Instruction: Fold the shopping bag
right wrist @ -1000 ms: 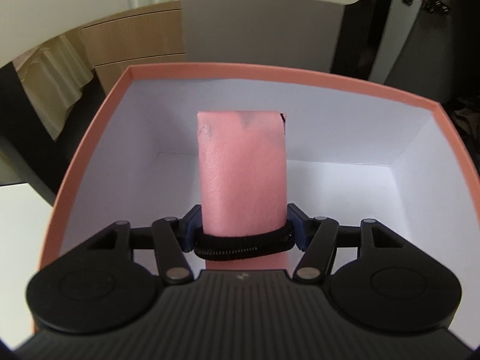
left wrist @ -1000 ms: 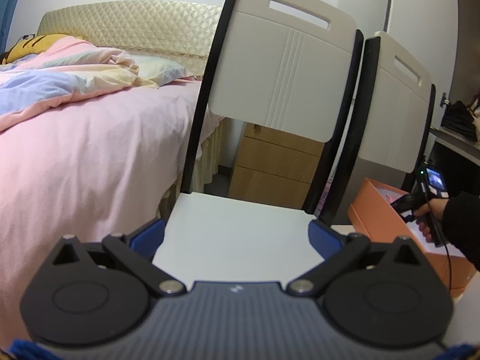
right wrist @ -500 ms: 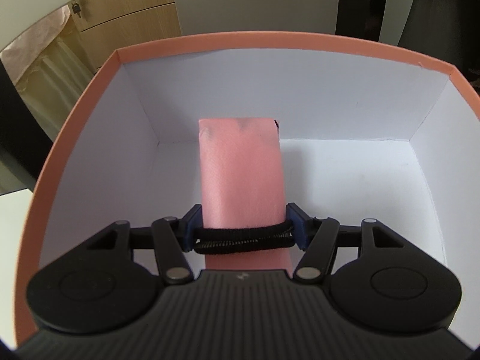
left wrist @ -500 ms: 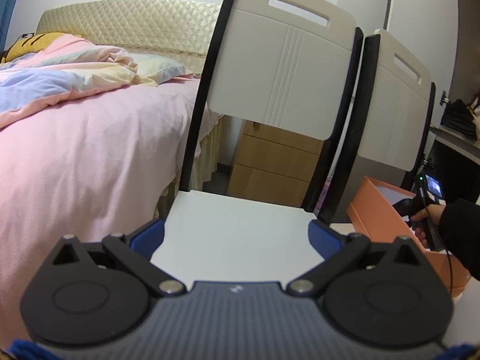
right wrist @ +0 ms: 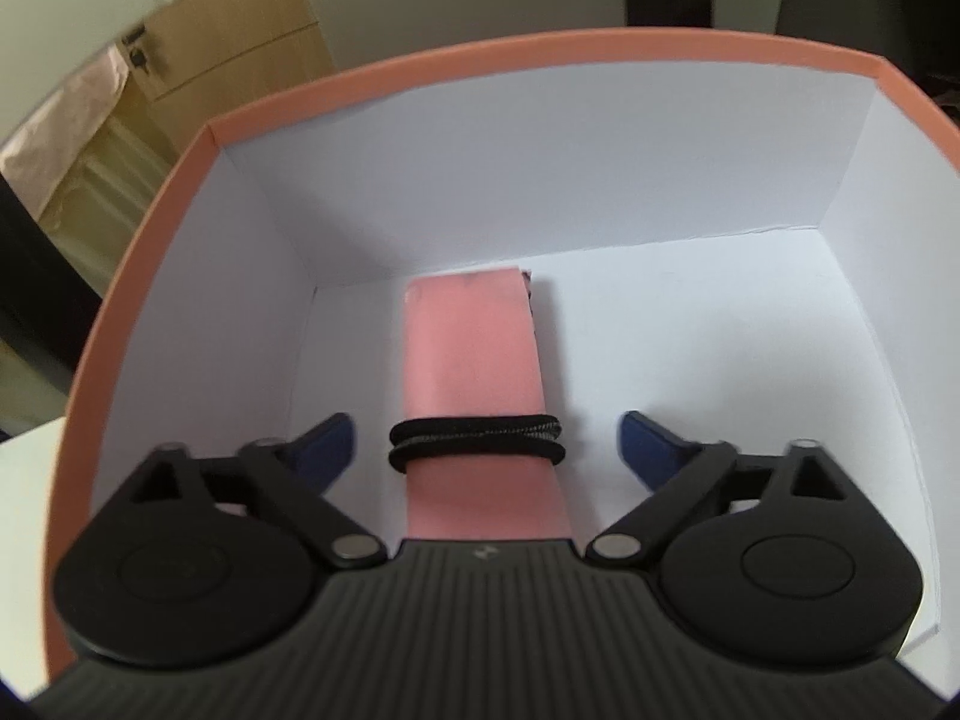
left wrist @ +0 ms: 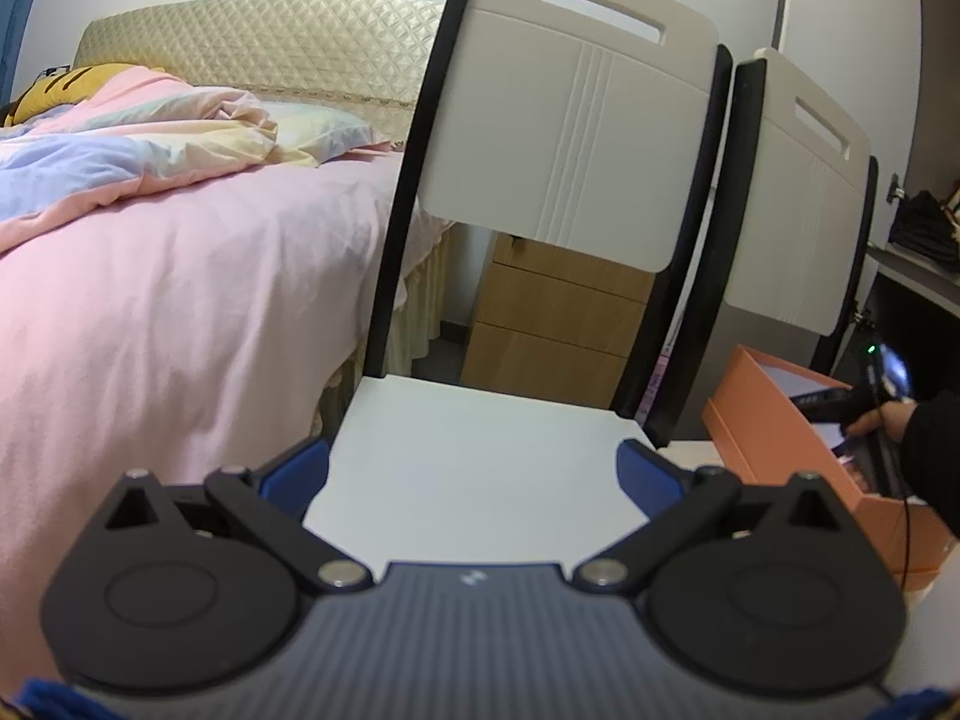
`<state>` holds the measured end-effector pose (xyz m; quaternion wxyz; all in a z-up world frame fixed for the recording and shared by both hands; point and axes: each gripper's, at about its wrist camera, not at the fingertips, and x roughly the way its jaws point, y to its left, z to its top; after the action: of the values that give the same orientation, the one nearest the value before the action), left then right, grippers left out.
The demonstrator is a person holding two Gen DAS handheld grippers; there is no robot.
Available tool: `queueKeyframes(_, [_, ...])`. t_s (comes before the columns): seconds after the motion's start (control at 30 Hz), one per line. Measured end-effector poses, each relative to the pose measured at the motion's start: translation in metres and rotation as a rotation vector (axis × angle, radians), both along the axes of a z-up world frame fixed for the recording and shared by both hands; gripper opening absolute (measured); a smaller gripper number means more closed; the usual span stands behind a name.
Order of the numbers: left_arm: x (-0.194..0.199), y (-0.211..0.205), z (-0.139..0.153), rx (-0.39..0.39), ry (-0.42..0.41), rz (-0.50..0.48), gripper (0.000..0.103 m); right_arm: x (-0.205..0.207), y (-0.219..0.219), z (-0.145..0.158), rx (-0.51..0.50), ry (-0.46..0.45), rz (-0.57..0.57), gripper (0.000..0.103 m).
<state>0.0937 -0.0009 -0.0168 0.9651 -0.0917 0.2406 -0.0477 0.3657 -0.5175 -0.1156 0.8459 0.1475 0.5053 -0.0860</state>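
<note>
The right claw (right wrist: pixel 486 450) has just been opening and now stands wide apart inside the box (right wrist: pixel 540 138), with the folded pink bag (right wrist: pixel 480 372), ringed by a black band (right wrist: pixel 477 441), lying between its tips and clear of both. White floor lies open either side of the bag, and the walls stand close ahead and left. The left claw (left wrist: pixel 474 468) gapes empty over a bare chair (left wrist: pixel 480 456), whose front edge is just ahead.

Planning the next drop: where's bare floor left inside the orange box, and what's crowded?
The orange cardboard box has bare white floor right of the folded pink shopping bag, out to the right wall, plus a narrower strip on its left. The middle is crowded: bag and black elastic band lie between the right gripper's just-opened jaws.
</note>
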Motion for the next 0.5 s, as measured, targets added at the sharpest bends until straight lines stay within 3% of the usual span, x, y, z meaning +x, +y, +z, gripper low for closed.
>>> queueKeyframes(0.37, [-0.001,-0.005,0.0,0.055,-0.021,-0.006,0.103,-0.047,-0.004,0.099,-0.041,-0.139,-0.051,0.103])
queueKeyframes(0.5, [-0.004,-0.003,0.004,0.061,-0.037,-0.005,0.103,-0.078,0.009,0.122,-0.053,-0.194,-0.046,0.103])
